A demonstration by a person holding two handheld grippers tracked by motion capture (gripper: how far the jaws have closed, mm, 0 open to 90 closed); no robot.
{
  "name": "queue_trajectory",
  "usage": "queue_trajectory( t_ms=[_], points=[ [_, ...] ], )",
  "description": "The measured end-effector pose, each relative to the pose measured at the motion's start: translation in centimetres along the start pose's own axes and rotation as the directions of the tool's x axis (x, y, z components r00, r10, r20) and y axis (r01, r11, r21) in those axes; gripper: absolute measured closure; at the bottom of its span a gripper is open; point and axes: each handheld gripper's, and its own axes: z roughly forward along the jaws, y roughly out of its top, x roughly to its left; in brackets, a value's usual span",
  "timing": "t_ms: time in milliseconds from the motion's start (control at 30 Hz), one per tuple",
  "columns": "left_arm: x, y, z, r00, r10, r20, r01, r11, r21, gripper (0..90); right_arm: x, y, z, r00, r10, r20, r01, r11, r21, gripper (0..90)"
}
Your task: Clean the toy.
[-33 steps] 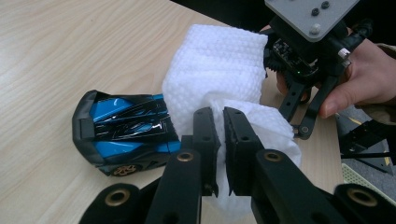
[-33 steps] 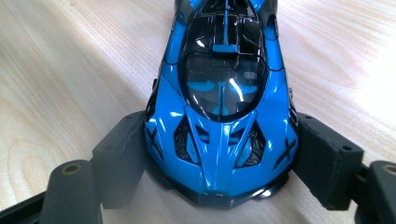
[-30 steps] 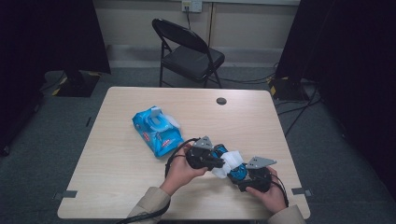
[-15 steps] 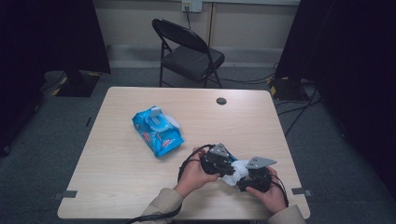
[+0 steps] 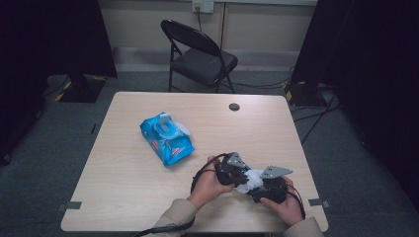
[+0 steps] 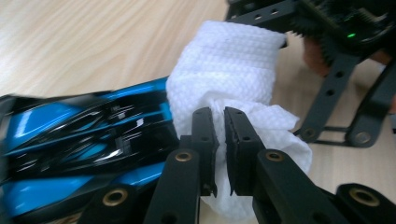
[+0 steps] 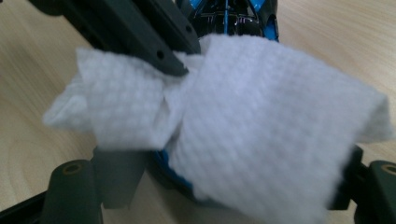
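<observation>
In the left gripper view my left gripper (image 6: 219,128) is shut on a white wet wipe (image 6: 229,65) that drapes over a glossy blue and black toy car (image 6: 84,140). In the high view the left gripper (image 5: 241,177) presses the wipe (image 5: 251,180) against the car near the table's front right edge, tight beside my right gripper (image 5: 259,190). The right gripper view has the wipe (image 7: 271,130) covering most of the car (image 7: 233,11), which sits between that gripper's wide-set jaws. The wipe hides the pads.
A blue pack of wipes (image 5: 167,138) with its flap open lies left of centre on the wooden table (image 5: 128,197). A round cable hole (image 5: 234,106) sits at the table's far edge. A black folding chair (image 5: 200,57) stands behind the table.
My left gripper has carried the wipe to the right and slightly down, closing onto the car in the right gripper. The right hand has stayed put.
</observation>
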Motion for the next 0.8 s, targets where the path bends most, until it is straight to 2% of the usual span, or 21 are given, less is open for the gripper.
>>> queue_trajectory(
  t_ms=[233, 400, 633, 800],
  points=[
    [1.2, -0.6, -0.8, 0.9992, -0.035, -0.02, 0.034, 0.9994, -0.008, 83.1, 0.0, 0.0, 0.0, 1.0, -0.001, 0.0, 0.001, 1.0, 0.0, 24.5],
    [1.8, -0.7, -1.2, 0.9987, -0.041, -0.032, 0.041, 0.9992, -0.003, 83.1, 0.0, 0.0, 0.0, 1.0, 0.0, 0.0, 0.0, 1.0, 0.0, 24.5],
    [3.0, -1.2, -2.1, 0.9953, -0.066, -0.071, 0.067, 0.9978, 0.004, 83.1, 0.0, 0.0, 0.0, 1.0, 0.001, 0.001, -0.001, 1.0, -0.001, 24.6],
    [3.6, -1.5, -2.4, 0.9932, -0.094, -0.069, 0.093, 0.9956, -0.007, 83.1, 0.0, 0.0, 0.0, 1.0, 0.001, 0.0, -0.001, 1.0, 0.0, 24.6]
  ],
)
